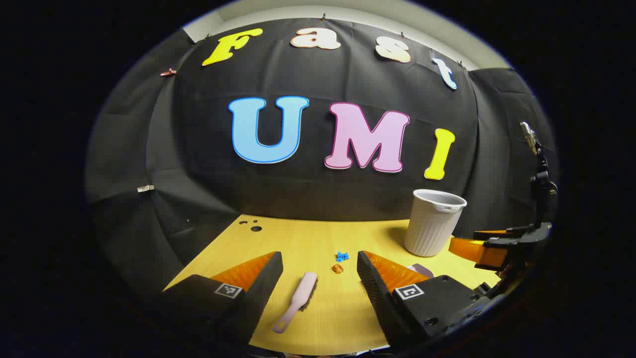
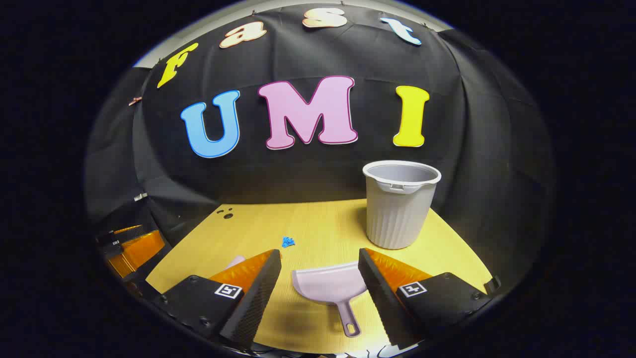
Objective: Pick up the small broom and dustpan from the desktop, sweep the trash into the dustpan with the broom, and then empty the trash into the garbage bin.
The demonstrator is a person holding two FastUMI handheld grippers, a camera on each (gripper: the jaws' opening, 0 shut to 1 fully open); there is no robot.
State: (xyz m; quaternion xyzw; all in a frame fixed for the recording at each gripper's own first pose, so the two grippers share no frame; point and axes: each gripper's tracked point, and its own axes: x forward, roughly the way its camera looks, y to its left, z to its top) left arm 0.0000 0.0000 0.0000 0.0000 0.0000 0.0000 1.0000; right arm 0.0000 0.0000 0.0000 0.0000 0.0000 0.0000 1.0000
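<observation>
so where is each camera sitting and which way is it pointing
Left gripper view: rides on the left tool, looking forward over the desktop at the broom between its open fingers; the right tool shows farther off.
Right gripper view: rides on the right tool, facing the dustpan between its open fingers.
Shared: garbage bin, blue trash.

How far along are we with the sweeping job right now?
Nothing looks done yet. The broom lies flat on the desktop between the open left claw fingers, ungrasped. The dustpan likewise lies between the open right claw fingers. The blue trash and orange trash sit unswept. Left: grasp both tools, sweep, empty into the garbage bin.
</observation>
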